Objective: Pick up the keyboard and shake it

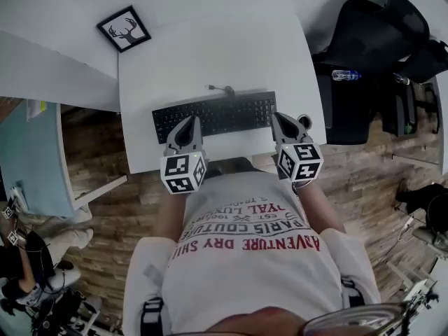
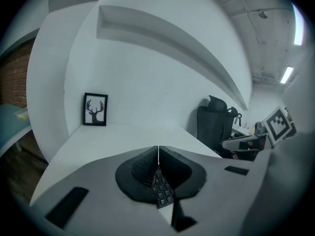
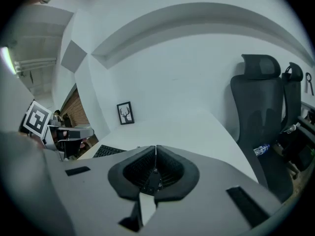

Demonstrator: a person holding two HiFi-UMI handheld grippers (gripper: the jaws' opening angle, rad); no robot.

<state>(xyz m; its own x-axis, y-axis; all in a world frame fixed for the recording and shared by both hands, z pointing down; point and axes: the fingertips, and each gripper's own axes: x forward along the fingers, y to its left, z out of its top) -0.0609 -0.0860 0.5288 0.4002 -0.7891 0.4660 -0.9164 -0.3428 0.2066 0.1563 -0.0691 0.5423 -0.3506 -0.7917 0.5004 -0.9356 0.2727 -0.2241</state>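
Lying flat on the white worktop [image 1: 210, 47], near its front edge: black keyboard [image 1: 224, 114], long side facing the person. Thin cable [image 1: 220, 88] runs off its back edge.

Left claw [image 1: 187, 123] over the keyboard's left end. Its own view shows the jaws closed, tips meeting in a thin line. A wedge of keys shows below the tips. Cannot tell whether the pads touch the keyboard.

Right claw [image 1: 282, 121] at the keyboard's right end, jaws likewise brought together with tips meeting. A few keys are visible under them. Contact again not readable.

Both claws point away from the person, one at each end of the keyboard.

Surroundings: framed deer picture [image 1: 124, 28] stands at the worktop's far left corner, against the wall. Black office chair [image 1: 371, 33] to the right of the worktop, with a water bottle [image 1: 345, 75] lying by it.
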